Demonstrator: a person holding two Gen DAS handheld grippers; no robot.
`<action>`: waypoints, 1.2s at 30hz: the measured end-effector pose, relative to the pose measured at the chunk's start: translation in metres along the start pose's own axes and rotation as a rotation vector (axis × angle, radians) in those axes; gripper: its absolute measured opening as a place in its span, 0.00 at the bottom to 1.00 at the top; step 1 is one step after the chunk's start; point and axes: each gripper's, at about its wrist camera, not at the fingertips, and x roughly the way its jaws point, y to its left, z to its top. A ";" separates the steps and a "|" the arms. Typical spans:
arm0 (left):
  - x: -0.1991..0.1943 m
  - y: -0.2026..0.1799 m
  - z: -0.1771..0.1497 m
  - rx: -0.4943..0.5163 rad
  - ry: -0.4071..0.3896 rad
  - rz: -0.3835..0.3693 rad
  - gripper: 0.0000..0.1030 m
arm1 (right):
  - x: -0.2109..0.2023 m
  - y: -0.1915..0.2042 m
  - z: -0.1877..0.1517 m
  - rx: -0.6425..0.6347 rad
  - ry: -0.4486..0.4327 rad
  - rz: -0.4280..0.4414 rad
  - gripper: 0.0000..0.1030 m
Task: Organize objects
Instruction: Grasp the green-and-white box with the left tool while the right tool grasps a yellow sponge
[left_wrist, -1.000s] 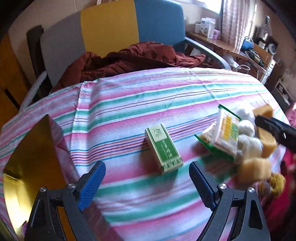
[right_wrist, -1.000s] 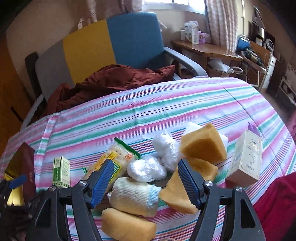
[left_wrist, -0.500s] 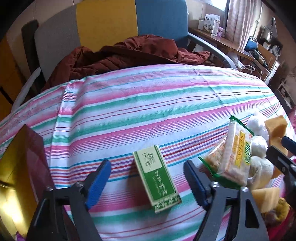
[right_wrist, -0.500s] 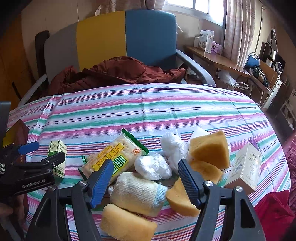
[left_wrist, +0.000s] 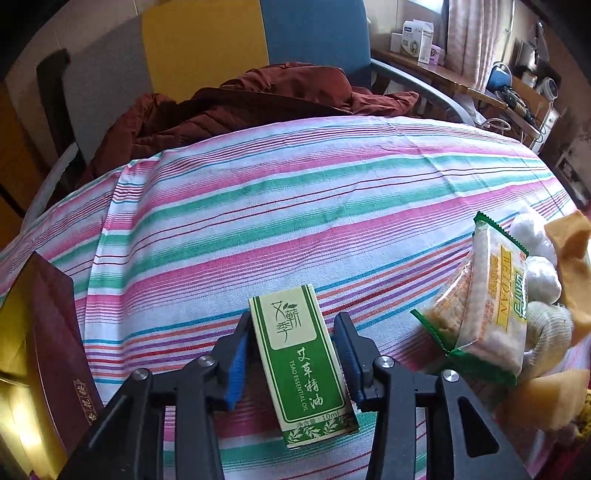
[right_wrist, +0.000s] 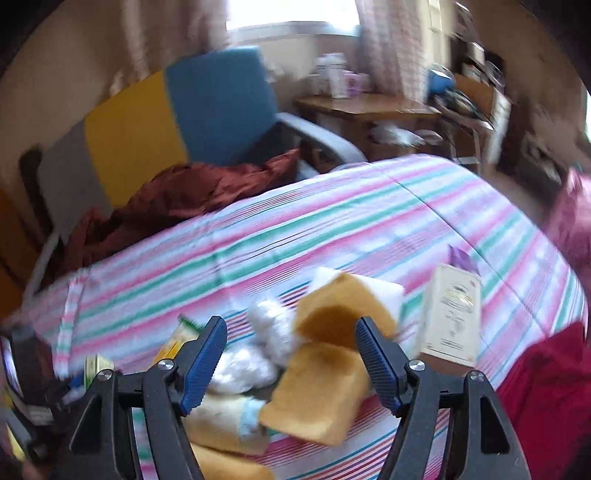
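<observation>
A green essential-oil box (left_wrist: 301, 358) lies on the striped tablecloth (left_wrist: 295, 206). My left gripper (left_wrist: 293, 354) has closed in around it, its blue pads at both long sides of the box. A cracker packet (left_wrist: 487, 306), white wrapped balls (left_wrist: 539, 273) and yellow sponges (left_wrist: 569, 258) lie in a pile to the right. My right gripper (right_wrist: 291, 354) is open above that pile, over the sponges (right_wrist: 325, 384) and white balls (right_wrist: 243, 369). That view is blurred.
A dark red and gold box (left_wrist: 48, 354) stands at the left table edge. A cream carton (right_wrist: 450, 317) stands right of the pile. A chair (left_wrist: 221, 48) with a maroon jacket (left_wrist: 258, 99) is behind the table. A red cloth (right_wrist: 550, 398) lies at the right.
My left gripper moved forward onto the green box and narrowed from wide open to around it. My right gripper swung to the right, blurring its view, and stayed open.
</observation>
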 end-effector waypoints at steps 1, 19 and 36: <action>0.000 0.000 0.000 -0.001 -0.001 -0.001 0.43 | 0.000 -0.015 0.003 0.073 0.002 0.006 0.71; -0.002 0.000 -0.005 0.023 -0.041 -0.003 0.43 | 0.048 -0.015 -0.022 0.040 0.306 -0.058 0.71; -0.097 0.029 -0.032 -0.063 -0.120 -0.230 0.30 | 0.003 0.023 -0.020 -0.107 0.153 0.133 0.47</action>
